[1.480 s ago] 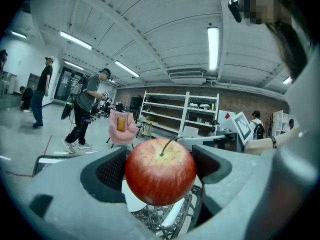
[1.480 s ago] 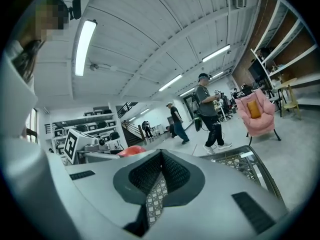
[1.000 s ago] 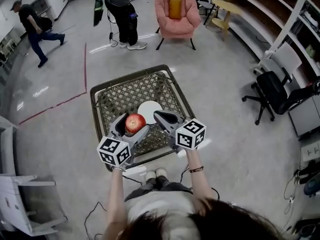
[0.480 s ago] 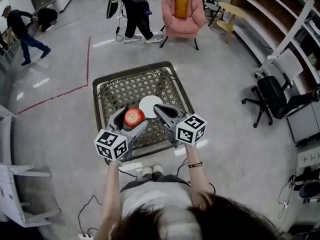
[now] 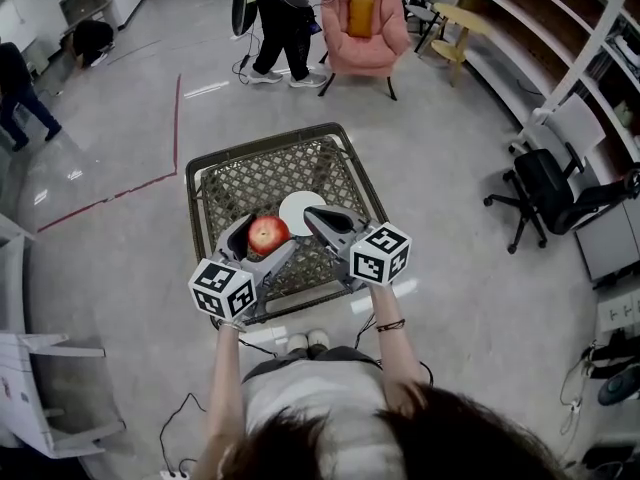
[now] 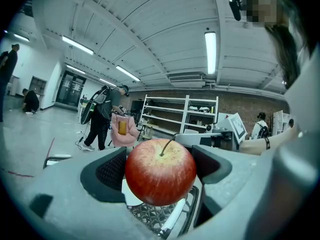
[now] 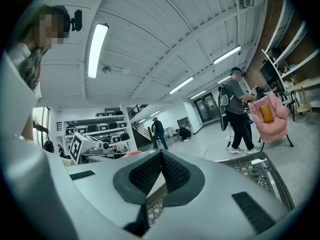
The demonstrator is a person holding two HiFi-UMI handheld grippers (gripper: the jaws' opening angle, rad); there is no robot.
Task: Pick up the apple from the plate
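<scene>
Left gripper (image 5: 265,240) is clamped on the apple (image 5: 267,234), its jaws pressing the flanks at 9 and 3 o'clock and the stem upright. The fruit appears raised off the white plate (image 5: 303,208), which lies at 1 o'clock from it on the wicker table (image 5: 192,171). Right gripper (image 5: 313,219), at 3 o'clock of the apple, has its jaws together on nothing. The lift seems essentially done by the left alone.
</scene>
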